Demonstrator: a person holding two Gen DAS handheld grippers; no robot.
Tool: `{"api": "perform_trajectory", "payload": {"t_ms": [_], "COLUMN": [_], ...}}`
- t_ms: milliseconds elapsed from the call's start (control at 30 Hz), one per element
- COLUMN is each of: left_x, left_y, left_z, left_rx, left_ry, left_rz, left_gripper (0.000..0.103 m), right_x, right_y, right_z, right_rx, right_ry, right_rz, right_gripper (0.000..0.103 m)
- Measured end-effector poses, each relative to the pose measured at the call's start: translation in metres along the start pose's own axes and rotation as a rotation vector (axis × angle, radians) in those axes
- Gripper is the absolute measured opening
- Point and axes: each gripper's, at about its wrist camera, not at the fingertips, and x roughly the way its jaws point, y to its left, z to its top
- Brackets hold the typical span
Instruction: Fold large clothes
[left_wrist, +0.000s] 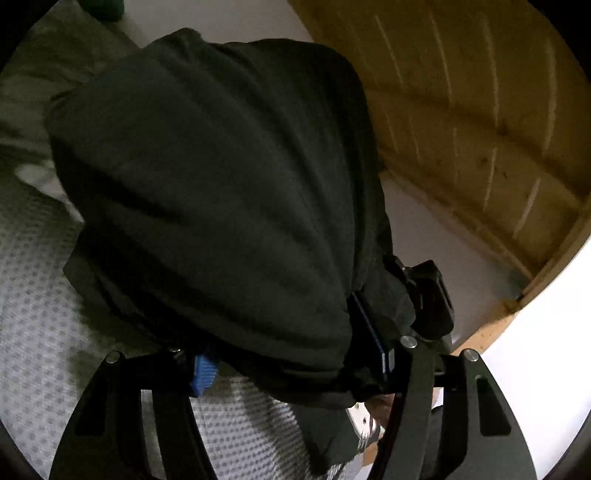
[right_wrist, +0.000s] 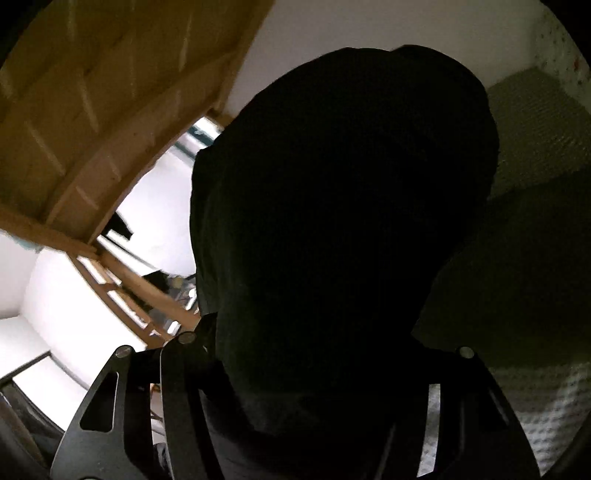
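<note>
Bunching between left claw (left_wrist: 295, 354), dark garment (left_wrist: 221, 184), draped over right claw (right_wrist: 325, 369)

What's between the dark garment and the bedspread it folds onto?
Nothing visible. The garment hangs from the left hand-held gripper over bare dotted bedspread; the cloth itself hides the bedspread behind it.

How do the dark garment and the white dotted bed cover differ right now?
The bulky dark garment is plain and nearly black; the white dotted textured bed cover is pale and patterned. The garment hangs bunched and creased, lifted in front of the left gripper and the right gripper; the bed cover lies spread flat beneath it. Both are soft fabric.
</note>
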Motion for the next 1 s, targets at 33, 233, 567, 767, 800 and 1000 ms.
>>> {"api": "perform_trajectory", "payload": {"t_ms": [33,233,567,767,800,1000], "left_x": [0.009,0.127,0.156,0.093,0.076,0.062], "left_y": [-0.005,0.048,0.082,0.057,0.045,-0.053], "left_z": [-0.01,-0.064,-0.122,-0.109,-0.106,-0.031], "left_rx": [-0.001,-0.079,-0.091,-0.021,0.041,0.48], "left_ry": [0.01,0.153,0.225,0.294,0.29,0.105], "left_rz": [-0.001,0.116,0.196,0.265,0.289,0.389], "left_gripper": [0.063,0.061,0.063,0.064,0.078,0.097], "right_x": [-0.007,-0.024,-0.024,-0.071,-0.084,-0.062], "right_y": [-0.018,-0.16,-0.263,-0.213,-0.199,-0.127], "right_z": [0.012,0.027,-0.001,0.022,0.027,0.029], "right_rx": [0.013,0.178,0.348,0.304,0.264,-0.077], "right_ry": [0.009,0.075,0.089,0.089,0.075,0.148], "right_rz": [-0.018,-0.197,-0.273,-0.535,-0.639,-0.888], "right_gripper": [0.057,0.057,0.097,0.099,0.099,0.099]}}
